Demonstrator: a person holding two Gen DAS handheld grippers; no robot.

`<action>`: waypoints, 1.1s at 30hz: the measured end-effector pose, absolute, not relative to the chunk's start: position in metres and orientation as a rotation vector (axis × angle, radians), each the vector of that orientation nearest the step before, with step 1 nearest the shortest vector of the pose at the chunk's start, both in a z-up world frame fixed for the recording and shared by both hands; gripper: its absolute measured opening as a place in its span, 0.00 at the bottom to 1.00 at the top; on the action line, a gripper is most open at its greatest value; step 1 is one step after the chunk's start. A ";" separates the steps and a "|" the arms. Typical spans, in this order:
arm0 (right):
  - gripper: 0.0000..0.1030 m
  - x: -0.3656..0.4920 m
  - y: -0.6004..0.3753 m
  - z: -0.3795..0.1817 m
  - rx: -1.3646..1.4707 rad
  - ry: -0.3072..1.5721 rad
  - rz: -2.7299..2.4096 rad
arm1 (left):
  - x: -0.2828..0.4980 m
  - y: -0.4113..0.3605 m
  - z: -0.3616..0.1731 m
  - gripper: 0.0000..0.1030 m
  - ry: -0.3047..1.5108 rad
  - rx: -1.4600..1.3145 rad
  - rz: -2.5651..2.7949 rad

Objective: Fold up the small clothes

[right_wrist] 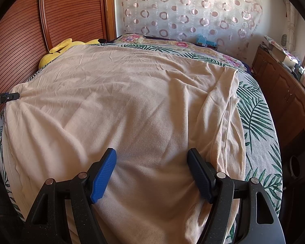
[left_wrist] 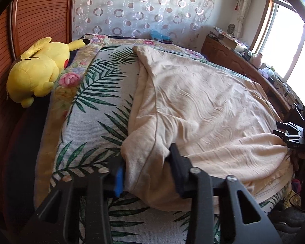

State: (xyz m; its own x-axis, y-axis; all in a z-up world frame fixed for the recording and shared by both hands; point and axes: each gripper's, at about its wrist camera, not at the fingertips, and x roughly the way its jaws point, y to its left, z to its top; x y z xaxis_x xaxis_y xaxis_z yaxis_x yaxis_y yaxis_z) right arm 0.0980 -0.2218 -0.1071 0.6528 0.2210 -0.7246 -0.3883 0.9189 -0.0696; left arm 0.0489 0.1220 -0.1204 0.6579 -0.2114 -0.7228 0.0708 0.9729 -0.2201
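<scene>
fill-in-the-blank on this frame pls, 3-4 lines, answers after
1. The left tool is closed on a bunched corner of the ____ garment.
2. The right tool has its pads ____, the cloth lying flat between them.
3. The bedspread under the garment is printed with green ____.
4. The plush toy beside the headboard is ____.

Answers: cream; apart; leaves; yellow

Yellow plush toy beside leaf-print bedspread.

Location: a home bedroom; a bed with a palm-leaf cover fills the view; a yellow plush toy lies beside a wooden headboard; a circle-patterned curtain, wooden cabinets and a window surround it.
</scene>
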 end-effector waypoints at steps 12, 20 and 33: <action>0.72 0.098 -0.222 -0.107 -0.227 0.788 0.350 | 0.048 0.102 -0.087 0.10 0.717 -0.204 -0.285; 0.72 0.098 -0.223 -0.107 -0.228 0.788 0.351 | 0.069 0.051 -0.054 0.10 0.653 -0.150 -0.387; 0.72 0.069 -0.256 -0.081 -0.112 0.706 0.348 | 0.086 -0.048 -0.025 0.10 0.623 -0.039 -0.614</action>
State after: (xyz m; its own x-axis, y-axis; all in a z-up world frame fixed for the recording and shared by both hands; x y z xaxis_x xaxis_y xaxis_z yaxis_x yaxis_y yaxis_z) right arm 0.0694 -0.2557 -0.0809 0.7060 0.2753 -0.6525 -0.3503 0.9365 0.0161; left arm 0.0859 -0.0482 -0.0246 0.6410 -0.5500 -0.5354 0.5271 0.8225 -0.2139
